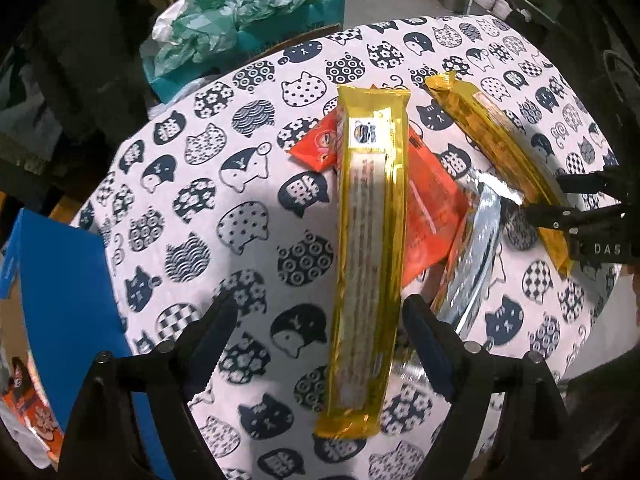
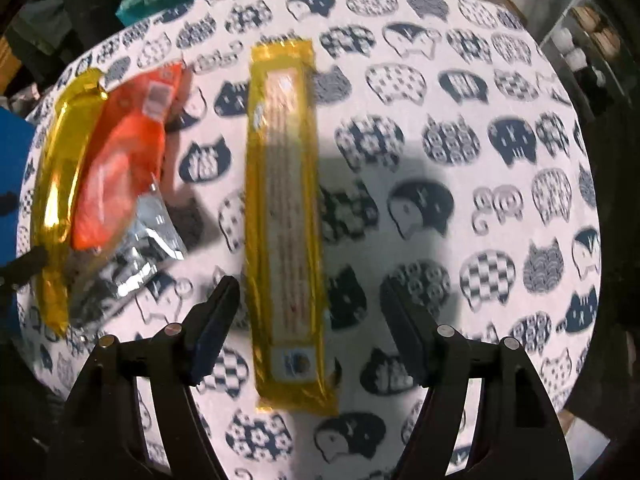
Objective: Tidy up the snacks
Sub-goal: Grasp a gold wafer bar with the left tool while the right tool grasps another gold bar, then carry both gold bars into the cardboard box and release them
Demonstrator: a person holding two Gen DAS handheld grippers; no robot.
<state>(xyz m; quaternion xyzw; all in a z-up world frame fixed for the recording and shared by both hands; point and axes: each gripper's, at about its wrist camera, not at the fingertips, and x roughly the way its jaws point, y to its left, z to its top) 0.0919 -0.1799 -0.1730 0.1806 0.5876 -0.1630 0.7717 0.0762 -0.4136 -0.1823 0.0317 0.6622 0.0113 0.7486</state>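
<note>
A round table draped in a white cloth (image 1: 240, 184) printed with navy patterned cat heads carries the snacks. The left gripper (image 1: 320, 340) is spread wide, its ridged dark pads either side of a long, flat gold foil packet (image 1: 368, 240) with a pale printed centre strip, neither pad touching it. That packet lies partly over a glossy orange pouch (image 1: 428, 216), which overlaps a crinkled silver foil wrapper (image 1: 476, 248). Toward the table's right edge, a second long gold packet (image 1: 508, 152) lies near the right gripper (image 2: 310, 320), which hangs wide open above it, holding nothing. A blue cardboard box (image 1: 68, 300) stands at the table's left edge; crumpled green plastic (image 1: 224, 24) fills a carton beyond the far edge.
</note>
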